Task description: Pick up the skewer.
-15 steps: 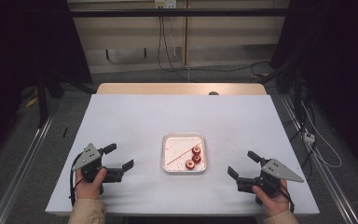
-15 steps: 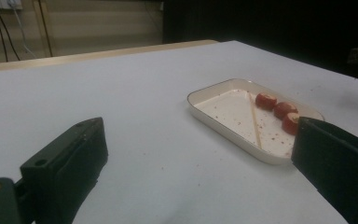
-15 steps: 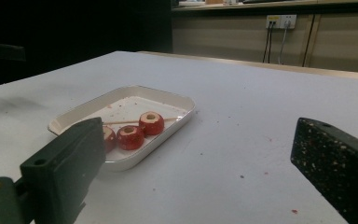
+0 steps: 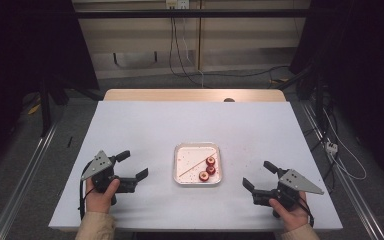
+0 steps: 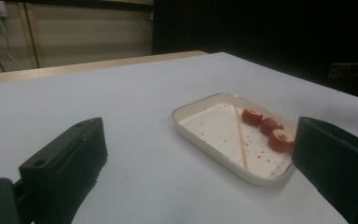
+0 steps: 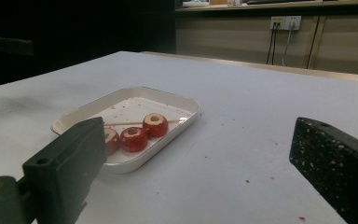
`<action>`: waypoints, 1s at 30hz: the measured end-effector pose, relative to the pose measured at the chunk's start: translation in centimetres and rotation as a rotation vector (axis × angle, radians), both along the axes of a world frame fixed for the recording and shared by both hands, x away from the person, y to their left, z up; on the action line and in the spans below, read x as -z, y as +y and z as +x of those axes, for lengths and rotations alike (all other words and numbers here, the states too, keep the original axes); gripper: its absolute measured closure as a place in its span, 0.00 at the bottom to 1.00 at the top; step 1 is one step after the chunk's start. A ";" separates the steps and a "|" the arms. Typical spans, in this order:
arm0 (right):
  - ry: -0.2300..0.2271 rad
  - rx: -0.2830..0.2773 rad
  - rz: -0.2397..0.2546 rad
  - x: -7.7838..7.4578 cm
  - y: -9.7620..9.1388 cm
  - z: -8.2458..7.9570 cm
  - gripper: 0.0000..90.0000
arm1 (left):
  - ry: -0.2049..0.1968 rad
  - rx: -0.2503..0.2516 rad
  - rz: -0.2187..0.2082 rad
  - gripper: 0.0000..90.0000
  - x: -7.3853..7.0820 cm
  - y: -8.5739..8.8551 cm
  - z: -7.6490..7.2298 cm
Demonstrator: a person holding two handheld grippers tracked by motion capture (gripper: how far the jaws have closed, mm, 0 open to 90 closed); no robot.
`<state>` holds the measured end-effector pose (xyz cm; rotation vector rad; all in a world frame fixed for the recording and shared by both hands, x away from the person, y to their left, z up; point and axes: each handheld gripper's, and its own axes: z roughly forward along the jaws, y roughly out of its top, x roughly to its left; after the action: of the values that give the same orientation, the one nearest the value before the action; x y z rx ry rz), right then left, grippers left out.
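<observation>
Both my hand-held grippers sit low near the bench's near edge, w/ the tray (image 4: pixel 197 147) between them, a bit further in. Left hand-held gripper (image 4: pixel 133 168) has its jaws spread wide, nothing between; right hand-held gripper (image 4: pixel 260 175) same, spread and empty. Each points inward toward the tray.

In the tray: three red fruit pieces (image 4: pixel 207 168) w/ hollowed centres, lined up along its right side, and a thin wooden skewer (image 4: pixel 191 165) lying loose beside them. Skewer's long axis runs diagonal in the high view: near-left corner to far-right, its far end close to the furthest piece. Not touching any piece as far as I can tell.

Key relation: fruit is on the right half of the tray, so my right hand-held gripper is nearer to it; skewer's near end lies toward the left, so my left one is better placed for that. From the right gripper view the pieces (image 6: pixel 140 132) sit just beyond my left jaw, ahead and slightly left. I judge the skewer wants a pinch across its axis, low to the tray floor, approx. at its near end.
</observation>
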<state>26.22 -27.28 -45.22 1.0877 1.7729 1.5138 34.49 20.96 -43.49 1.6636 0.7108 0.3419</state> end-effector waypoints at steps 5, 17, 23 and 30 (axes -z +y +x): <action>-0.003 -0.002 -0.002 0.0 0.0 0.0 0.03 | 0.009 0.017 0.009 0.05 -0.5 -1.3 0.1; -0.007 0.000 0.000 -0.1 -0.1 0.0 0.03 | 0.028 0.061 0.022 0.04 -1.2 -4.4 0.6; -0.010 0.000 0.002 -0.2 0.0 0.0 0.03 | 0.060 0.070 0.044 0.05 -1.3 -6.1 0.9; -0.010 -0.003 -0.001 -0.1 0.0 0.1 0.04 | 0.072 0.090 0.063 0.06 -1.5 -7.6 1.1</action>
<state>26.28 -27.30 -45.09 1.0755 1.7698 1.5175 35.59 13.34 -42.03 1.7683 0.6821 0.2441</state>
